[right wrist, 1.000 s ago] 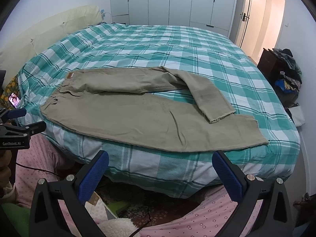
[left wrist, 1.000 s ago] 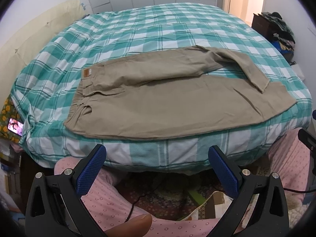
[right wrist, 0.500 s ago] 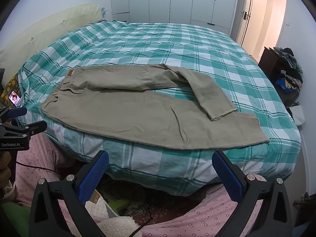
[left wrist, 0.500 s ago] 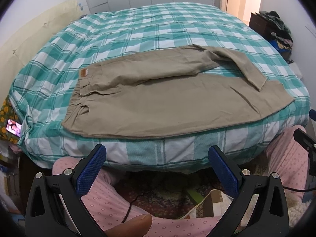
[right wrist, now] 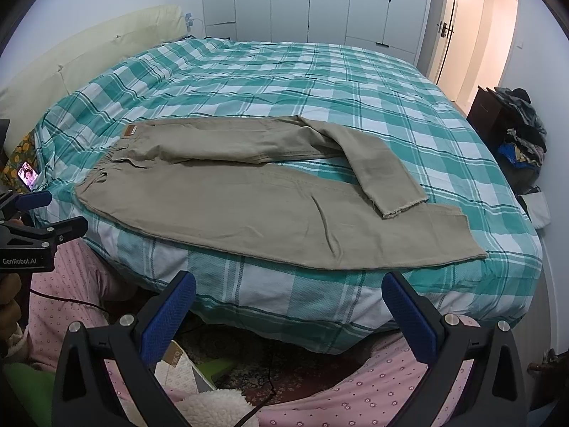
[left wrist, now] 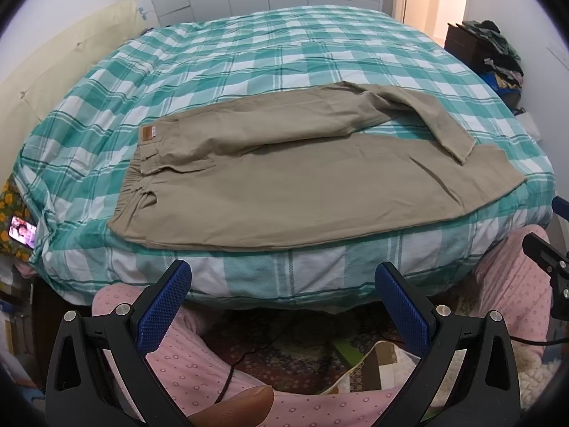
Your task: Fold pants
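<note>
Beige pants (left wrist: 284, 188) (right wrist: 270, 210) lie flat along the near edge of a bed with a green and white checked cover (left wrist: 270, 57) (right wrist: 284, 82). The waistband with a brown label is at the left. The far leg is bent, and its cuff rests on the near leg at the right. My left gripper (left wrist: 282, 281) hangs open below the bed's edge, short of the pants, with nothing between its blue pads. My right gripper (right wrist: 288, 290) is open too, off the near edge toward the cuff end. The left gripper's body (right wrist: 32, 245) shows at the left of the right wrist view.
A person's knees in pink dotted trousers (left wrist: 199, 366) (right wrist: 355, 391) are under both grippers. A lit phone (left wrist: 22, 230) sits at the bed's left corner. A padded headboard (right wrist: 85, 57) runs along the left. A dark cabinet with piled clothes (right wrist: 512, 135) stands right; wardrobes (right wrist: 313, 3) behind.
Both grippers have risen and drawn slightly nearer the bed, so the pants sit a little lower in each view. The pants have not moved and both grippers stay open.
</note>
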`<act>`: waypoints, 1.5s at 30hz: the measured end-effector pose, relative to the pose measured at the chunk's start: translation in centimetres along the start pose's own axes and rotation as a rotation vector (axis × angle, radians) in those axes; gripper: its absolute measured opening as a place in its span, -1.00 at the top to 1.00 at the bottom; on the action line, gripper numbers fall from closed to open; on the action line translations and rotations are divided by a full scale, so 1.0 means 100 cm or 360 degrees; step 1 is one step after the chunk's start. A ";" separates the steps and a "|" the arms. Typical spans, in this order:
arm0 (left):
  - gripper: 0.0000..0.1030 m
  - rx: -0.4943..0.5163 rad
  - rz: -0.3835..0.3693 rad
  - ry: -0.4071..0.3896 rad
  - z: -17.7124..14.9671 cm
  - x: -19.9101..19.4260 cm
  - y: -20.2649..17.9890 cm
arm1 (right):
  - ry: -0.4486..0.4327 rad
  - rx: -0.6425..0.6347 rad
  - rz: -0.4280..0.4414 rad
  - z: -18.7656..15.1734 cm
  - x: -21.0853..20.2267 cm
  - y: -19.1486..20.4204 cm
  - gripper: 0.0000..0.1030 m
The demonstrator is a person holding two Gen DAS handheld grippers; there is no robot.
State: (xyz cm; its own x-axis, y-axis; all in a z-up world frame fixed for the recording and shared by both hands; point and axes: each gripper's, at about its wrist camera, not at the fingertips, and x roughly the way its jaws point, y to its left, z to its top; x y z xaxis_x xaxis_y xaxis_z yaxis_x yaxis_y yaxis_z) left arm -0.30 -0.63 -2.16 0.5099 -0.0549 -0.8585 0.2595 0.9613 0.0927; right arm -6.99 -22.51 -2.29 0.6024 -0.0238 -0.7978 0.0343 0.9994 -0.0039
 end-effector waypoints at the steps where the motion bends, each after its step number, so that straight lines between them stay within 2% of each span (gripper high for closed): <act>1: -1.00 0.0000 -0.0001 0.0001 0.000 0.000 0.000 | 0.0001 0.0000 0.0001 0.000 0.000 0.001 -1.00; 27: -1.00 -0.0011 -0.0027 0.0001 0.002 -0.002 -0.013 | 0.0000 -0.0009 0.0009 0.001 0.000 0.006 -1.00; 45: -1.00 -0.0065 -0.0098 -0.0041 0.001 -0.006 0.011 | -0.0044 -0.0030 0.0018 0.001 -0.002 0.015 -1.00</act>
State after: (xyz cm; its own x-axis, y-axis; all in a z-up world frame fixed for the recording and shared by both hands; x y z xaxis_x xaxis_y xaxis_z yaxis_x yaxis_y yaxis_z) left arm -0.24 0.39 -1.45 0.5151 -0.1205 -0.8486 0.2575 0.9661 0.0190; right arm -7.00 -20.97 -2.08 0.6245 -0.0127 -0.7809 0.0122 0.9999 -0.0066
